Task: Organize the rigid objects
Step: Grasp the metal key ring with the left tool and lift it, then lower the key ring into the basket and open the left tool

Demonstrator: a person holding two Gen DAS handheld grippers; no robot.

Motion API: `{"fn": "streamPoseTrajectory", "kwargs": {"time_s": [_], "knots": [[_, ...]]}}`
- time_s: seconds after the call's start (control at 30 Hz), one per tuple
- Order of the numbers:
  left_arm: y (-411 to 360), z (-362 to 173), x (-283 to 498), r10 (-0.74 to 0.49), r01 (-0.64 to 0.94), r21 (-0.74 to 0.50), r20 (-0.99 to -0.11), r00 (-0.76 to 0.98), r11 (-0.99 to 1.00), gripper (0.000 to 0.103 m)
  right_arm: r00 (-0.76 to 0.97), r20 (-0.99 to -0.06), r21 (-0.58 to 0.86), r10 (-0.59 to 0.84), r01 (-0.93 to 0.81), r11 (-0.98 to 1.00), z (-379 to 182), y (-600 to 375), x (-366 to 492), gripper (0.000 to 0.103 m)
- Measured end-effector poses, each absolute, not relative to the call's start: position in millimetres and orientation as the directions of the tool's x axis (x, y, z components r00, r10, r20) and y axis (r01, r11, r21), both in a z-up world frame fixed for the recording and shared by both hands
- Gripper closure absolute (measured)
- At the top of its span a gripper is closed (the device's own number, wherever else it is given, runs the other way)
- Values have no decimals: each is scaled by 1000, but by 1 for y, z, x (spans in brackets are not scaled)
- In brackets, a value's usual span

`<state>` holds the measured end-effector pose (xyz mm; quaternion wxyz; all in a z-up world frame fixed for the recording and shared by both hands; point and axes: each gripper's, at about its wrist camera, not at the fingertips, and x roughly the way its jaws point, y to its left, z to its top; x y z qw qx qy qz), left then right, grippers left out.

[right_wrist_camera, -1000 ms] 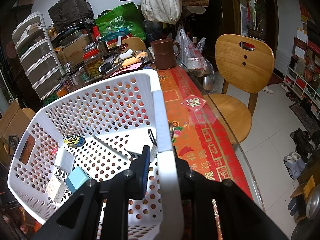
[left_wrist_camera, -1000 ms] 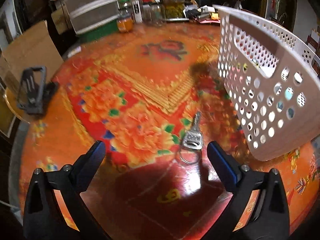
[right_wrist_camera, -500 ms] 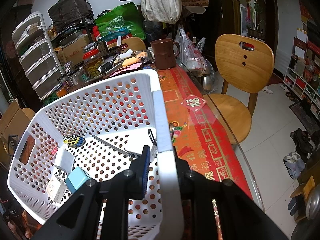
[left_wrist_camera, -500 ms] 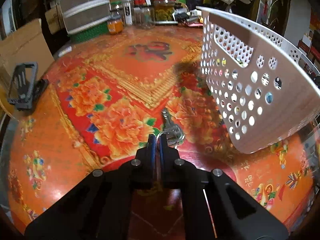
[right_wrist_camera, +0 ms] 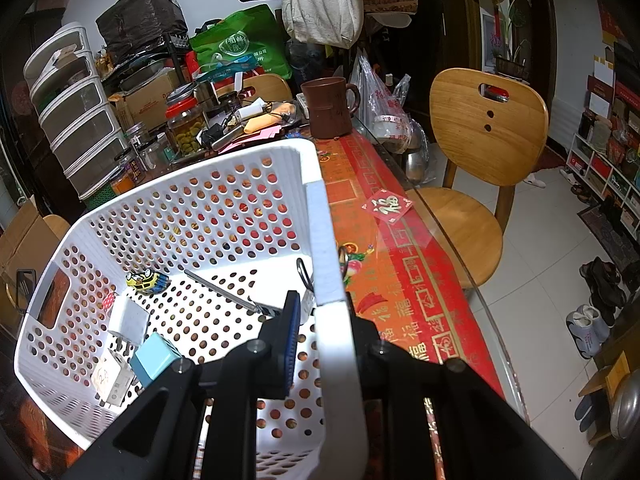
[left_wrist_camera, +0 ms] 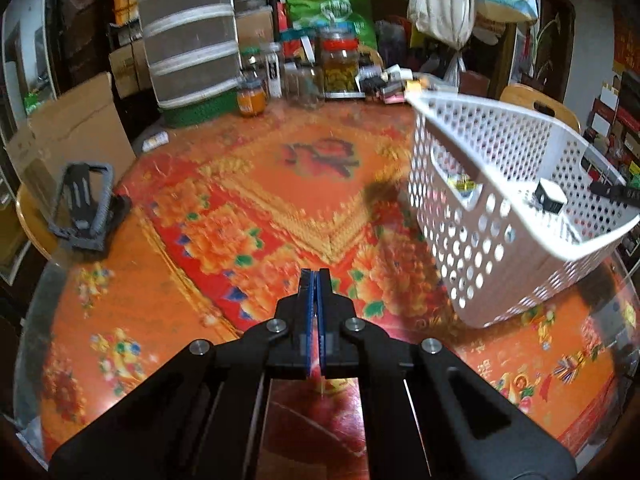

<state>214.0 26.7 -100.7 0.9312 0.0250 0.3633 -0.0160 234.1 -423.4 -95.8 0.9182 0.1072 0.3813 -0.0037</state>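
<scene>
Two grippers are at work: the right gripper [right_wrist_camera: 320, 304] clamps the rim of the white perforated plastic basket [right_wrist_camera: 200, 208], which is tilted on the table's right side. The left gripper [left_wrist_camera: 316, 276] is squeezed fully together, and I cannot tell what it holds. Carry it above the rim before letting go, keeping the basket steady.

Red diamond sticker [right_wrist_camera: 389, 208]: "福"; tablecloth [right_wrist_camera: 416, 320]: "福".

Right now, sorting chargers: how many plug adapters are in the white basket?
3, low left in the basket: a white adapter, a blue adapter beside it, a labelled white adapter below. The right gripper may hide more.
</scene>
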Motion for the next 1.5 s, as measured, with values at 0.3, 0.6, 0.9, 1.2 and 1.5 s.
{"fn": "streamPoseTrajectory", "kwargs": {"time_s": [0.3, 0.6, 0.9, 1.2, 1.5], "knots": [[43, -44, 217, 107, -45, 117, -604, 790, 992, 102, 709, -702, 194, 75, 88, 977, -96, -423, 234, 86], [46, 5, 241, 200, -116, 183, -557, 806, 976, 102, 708, -702, 194, 76, 87, 977, -96, -423, 234, 86], [7, 46, 257, 166, -83, 179, -524, 835, 980, 102, 707, -702, 196, 79, 85, 977, -96, -423, 235, 86], [-56, 66, 270, 116, -7, 210, -512, 851, 978, 102, 707, -702, 198, 82, 83, 977, -96, -423, 235, 86], [-122, 51, 283, 60, 92, 241, -557, 828, 966, 101, 708, -702, 199, 83, 82, 977, -96, -422, 234, 86]]}}
